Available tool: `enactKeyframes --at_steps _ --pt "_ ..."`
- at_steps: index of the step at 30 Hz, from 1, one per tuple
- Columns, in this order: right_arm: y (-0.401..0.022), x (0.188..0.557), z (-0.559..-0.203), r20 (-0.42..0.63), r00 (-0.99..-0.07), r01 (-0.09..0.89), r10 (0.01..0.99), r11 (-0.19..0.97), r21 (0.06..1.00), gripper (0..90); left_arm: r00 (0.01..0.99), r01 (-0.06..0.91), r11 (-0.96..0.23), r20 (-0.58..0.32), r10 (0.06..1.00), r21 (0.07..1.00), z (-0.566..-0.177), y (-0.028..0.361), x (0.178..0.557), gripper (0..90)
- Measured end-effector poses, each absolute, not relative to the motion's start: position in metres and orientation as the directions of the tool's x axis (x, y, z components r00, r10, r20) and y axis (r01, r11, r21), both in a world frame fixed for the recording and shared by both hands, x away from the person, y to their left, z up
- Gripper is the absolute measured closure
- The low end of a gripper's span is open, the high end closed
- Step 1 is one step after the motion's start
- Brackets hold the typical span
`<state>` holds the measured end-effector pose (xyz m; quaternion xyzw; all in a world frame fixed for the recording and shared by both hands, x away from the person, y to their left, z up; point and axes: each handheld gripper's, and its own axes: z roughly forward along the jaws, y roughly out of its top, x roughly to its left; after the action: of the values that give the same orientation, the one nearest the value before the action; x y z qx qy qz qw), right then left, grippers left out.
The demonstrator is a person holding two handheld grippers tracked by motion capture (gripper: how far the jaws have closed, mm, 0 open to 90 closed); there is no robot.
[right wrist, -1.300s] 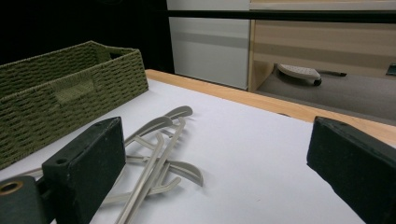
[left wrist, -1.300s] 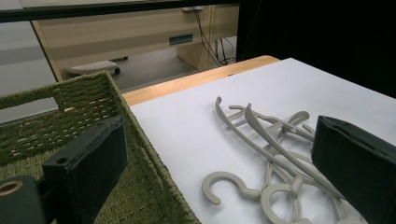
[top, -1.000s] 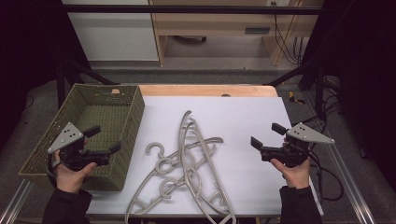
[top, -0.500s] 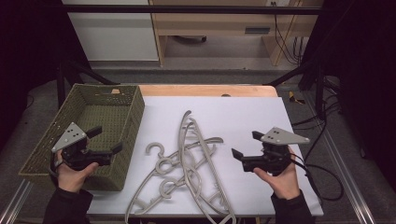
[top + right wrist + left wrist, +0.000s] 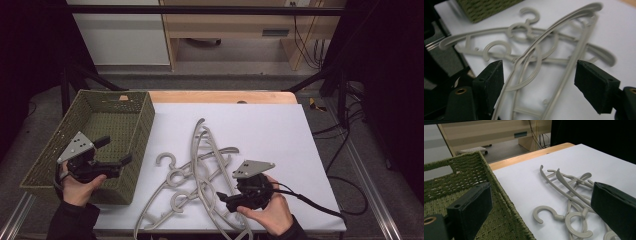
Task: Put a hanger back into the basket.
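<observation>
Several grey plastic hangers lie tangled in the middle of the white tabletop. My right gripper is low at the near end of the pile and points left into it. In the right gripper view its jaws stand apart and have just been closing. Hanger bars run between the pads, which do not press on them. My left gripper hovers open over the near right corner of the green woven basket. The left gripper view looks past its wide jaws at the hangers and the basket wall.
The basket takes the table's left side and its inside looks bare. A wooden strip runs along the far edge. A black cable trails right from the right gripper. Beyond the table are wooden furniture and floor cables.
My right gripper has moved left from the table's right edge to the near end of the hanger pile. The left gripper has stayed over the basket corner.
</observation>
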<state>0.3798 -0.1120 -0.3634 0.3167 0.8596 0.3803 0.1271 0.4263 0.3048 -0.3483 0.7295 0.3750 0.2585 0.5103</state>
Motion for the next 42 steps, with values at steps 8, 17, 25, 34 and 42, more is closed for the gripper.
enactKeyframes --at_steps 8,17,25,34,42 --pt "-0.088 0.370 -0.393 0.070 -0.795 0.498 0.603 0.582 0.643 36.6 0.587 0.284 -0.204 -0.002 0.809 0.937 -0.348 0.304 0.426 3.5" --pt "-0.073 0.367 -0.420 0.119 -0.809 0.531 0.576 0.628 0.569 51.9 0.590 0.285 -0.210 0.002 0.807 0.935 -0.349 0.303 0.426 3.5" --pt "-0.065 0.367 -0.437 0.140 -0.808 0.555 0.572 0.658 0.509 56.4 0.593 0.289 -0.213 0.000 0.805 0.933 -0.350 0.301 0.427 3.6" --pt "-0.063 0.368 -0.442 0.151 -0.810 0.555 0.566 0.661 0.505 59.2 0.595 0.289 -0.224 0.009 0.804 0.931 -0.351 0.299 0.427 3.6" --pt "-0.062 0.369 -0.442 0.153 -0.805 0.562 0.573 0.652 0.510 61.9 0.598 0.293 -0.230 0.010 0.802 0.928 -0.352 0.297 0.428 3.7"
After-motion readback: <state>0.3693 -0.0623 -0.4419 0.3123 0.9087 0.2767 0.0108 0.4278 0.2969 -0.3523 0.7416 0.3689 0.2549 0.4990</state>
